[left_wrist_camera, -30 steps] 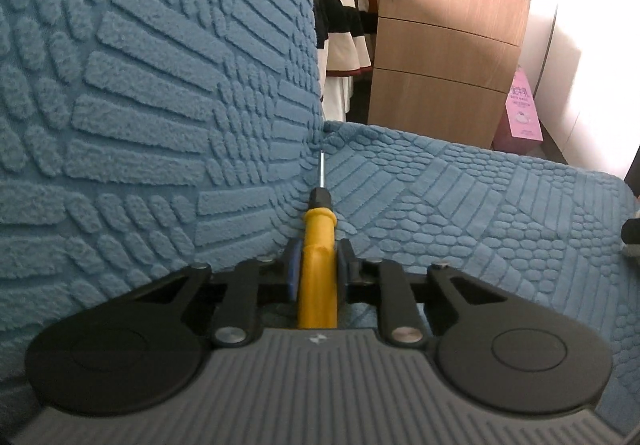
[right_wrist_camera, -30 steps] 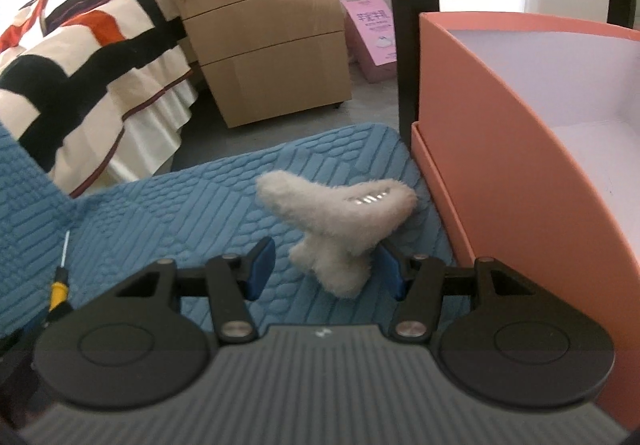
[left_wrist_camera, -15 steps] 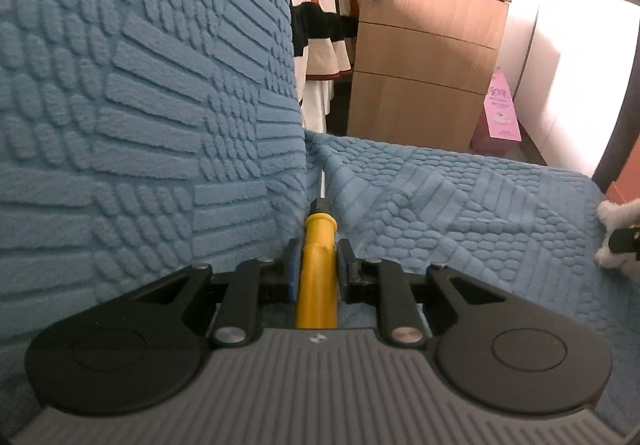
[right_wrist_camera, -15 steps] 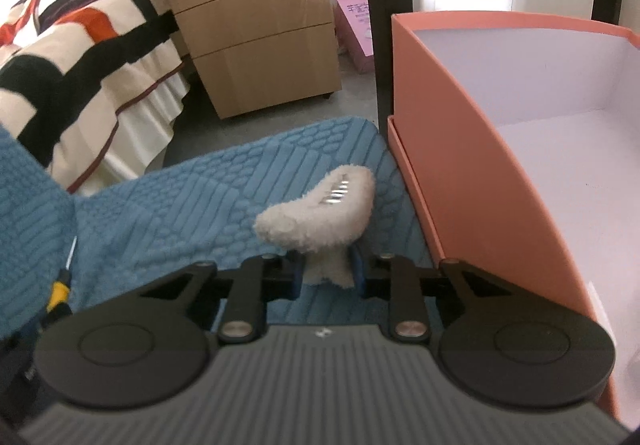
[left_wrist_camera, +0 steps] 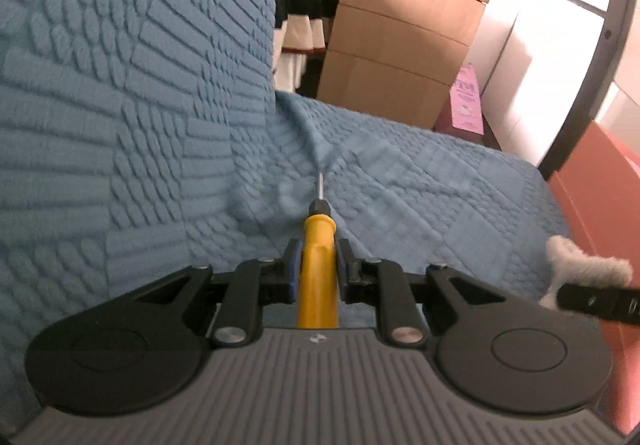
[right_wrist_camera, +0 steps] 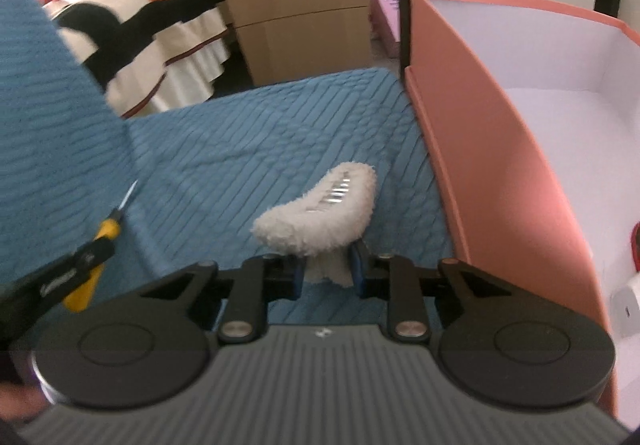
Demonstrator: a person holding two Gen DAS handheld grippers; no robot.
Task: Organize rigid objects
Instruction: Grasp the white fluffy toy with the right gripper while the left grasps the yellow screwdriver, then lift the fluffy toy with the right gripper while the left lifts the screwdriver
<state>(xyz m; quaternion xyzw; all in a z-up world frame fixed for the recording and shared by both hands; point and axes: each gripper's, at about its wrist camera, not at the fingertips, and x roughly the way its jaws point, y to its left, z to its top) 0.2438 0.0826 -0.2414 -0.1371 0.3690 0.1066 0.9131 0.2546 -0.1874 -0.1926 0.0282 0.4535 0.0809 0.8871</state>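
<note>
A: Since the screwdriver (left_wrist_camera: 319, 261) is clamped by its yellow handle between the blue pads of the left gripper (left_wrist_camera: 316, 265), why hold it there and not by the shaft?

B: The handle is the thick part, so I judge it gives the pads something to bite on. Its long axis runs straight ahead along the fingers, the thin metal tip pointing forward and down toward the blue textured cover (left_wrist_camera: 420, 181).

A: And the fuzzy hair claw (right_wrist_camera: 320, 209)?

B: The right gripper (right_wrist_camera: 326, 271) is closed on its lower end; those jaws have just been closing, and the fuzzy piece is pinched between them. The clip's long body slants up and to the right, with its metal teeth facing upward.

A: Where is everything relative to the box?

B: Both items are above the cover. The pink box (right_wrist_camera: 492, 165) stands just right of the hair claw, open-topped with a white interior, and a likely destination for them. A wooden drawer unit (right_wrist_camera: 296, 5) and striped bedding (right_wrist_camera: 132, 17) sit beyond.
</note>
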